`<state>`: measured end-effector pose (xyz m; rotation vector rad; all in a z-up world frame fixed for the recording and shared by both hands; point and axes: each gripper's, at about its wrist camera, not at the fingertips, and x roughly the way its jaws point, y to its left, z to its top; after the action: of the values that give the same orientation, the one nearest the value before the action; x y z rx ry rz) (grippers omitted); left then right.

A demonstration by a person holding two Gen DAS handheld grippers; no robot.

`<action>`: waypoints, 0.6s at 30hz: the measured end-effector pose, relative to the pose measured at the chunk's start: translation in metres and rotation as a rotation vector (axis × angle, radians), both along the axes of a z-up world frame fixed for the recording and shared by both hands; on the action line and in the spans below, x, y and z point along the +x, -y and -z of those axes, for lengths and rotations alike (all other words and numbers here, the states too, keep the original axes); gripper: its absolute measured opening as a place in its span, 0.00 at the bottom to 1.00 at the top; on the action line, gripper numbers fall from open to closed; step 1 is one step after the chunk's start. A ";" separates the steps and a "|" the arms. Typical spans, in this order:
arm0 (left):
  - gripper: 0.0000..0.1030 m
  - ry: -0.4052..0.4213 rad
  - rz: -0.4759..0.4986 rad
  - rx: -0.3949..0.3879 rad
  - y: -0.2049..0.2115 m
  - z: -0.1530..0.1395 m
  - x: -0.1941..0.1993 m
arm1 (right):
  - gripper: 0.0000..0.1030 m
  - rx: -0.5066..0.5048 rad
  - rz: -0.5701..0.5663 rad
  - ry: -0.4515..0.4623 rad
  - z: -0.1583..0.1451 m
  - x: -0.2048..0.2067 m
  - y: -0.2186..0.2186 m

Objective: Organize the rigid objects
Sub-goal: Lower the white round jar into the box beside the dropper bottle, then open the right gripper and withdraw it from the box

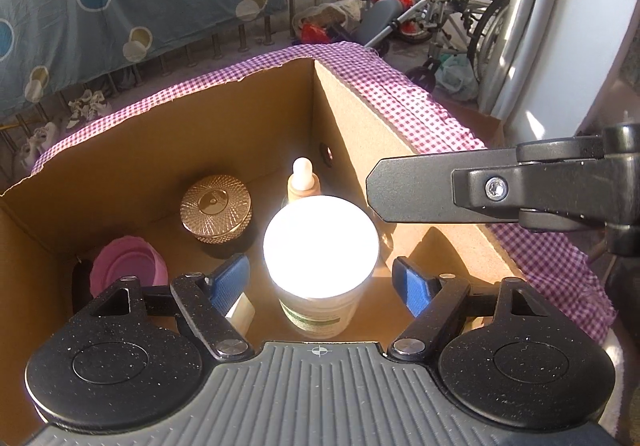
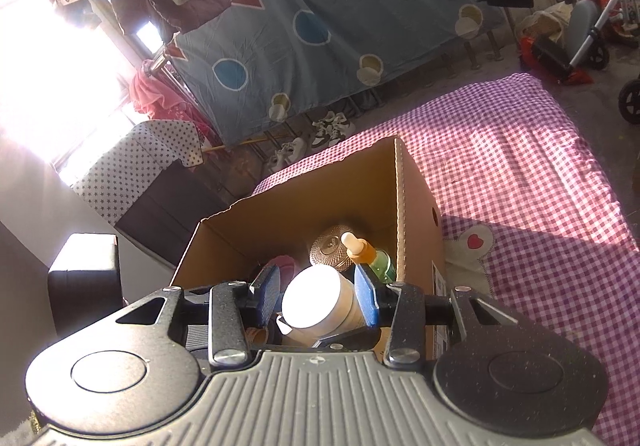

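White-lidded cylindrical cream jar (image 1: 320, 246), with a green label low on its side, is seen upright inside an open brown cardboard box (image 1: 140, 150) that rests on a purple-and-white checked cloth (image 2: 520, 150) spread over what may be a bed or a counter. The lid is washed out by sunlight.

Risks are judged as follows. The jar stands just in front of a peach dropper bottle with a white bulb (image 1: 302, 182), and a gold faceted round tin (image 1: 216, 208) and a pink plastic lid (image 1: 126, 266) are near it; a sideways knock while a gripper is drawn out could topple the slim bottle. The glare on the lid could also hide the jar's true edge, so a re-grip might land off-centre.

The left hand-held gripper (image 1: 320, 286) is angled steeply down into the box, its blue pads spread apart on either side of the jar with clear gaps, so nothing is clamped. The right hand-held gripper (image 2: 318, 298) is held at a shallower slant above the near edge of the box. Its blue pads frame the jar in its own view, yet from the left wrist camera its black finger (image 1: 440, 186) is seen up by the box's right wall, well clear of the jar; it appears partly apart and holding nothing.
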<state>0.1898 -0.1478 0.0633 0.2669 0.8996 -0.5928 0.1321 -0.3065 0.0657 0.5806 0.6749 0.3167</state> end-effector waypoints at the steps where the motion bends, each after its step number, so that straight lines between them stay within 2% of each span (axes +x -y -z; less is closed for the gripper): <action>1: 0.80 0.005 0.004 -0.011 0.000 -0.003 -0.002 | 0.47 0.005 0.003 0.007 -0.001 -0.003 0.001; 3: 0.87 0.022 0.008 -0.021 -0.004 -0.007 -0.007 | 0.47 0.014 0.012 0.020 -0.003 -0.009 0.002; 7: 0.93 0.065 0.000 -0.055 -0.007 -0.018 -0.015 | 0.48 0.037 0.028 0.040 -0.008 -0.022 0.004; 12: 0.95 0.095 -0.026 -0.104 -0.019 -0.035 -0.028 | 0.48 0.066 0.058 0.085 -0.018 -0.046 0.005; 15: 0.96 0.112 -0.044 -0.142 -0.030 -0.046 -0.040 | 0.55 0.088 0.079 0.125 -0.025 -0.066 0.005; 18: 0.99 0.131 -0.061 -0.192 -0.044 -0.058 -0.057 | 0.56 0.102 0.094 0.147 -0.028 -0.084 0.003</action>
<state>0.1329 -0.1037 0.1214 0.1037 0.7167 -0.5937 0.0486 -0.3096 0.0937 0.6777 0.4904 0.3040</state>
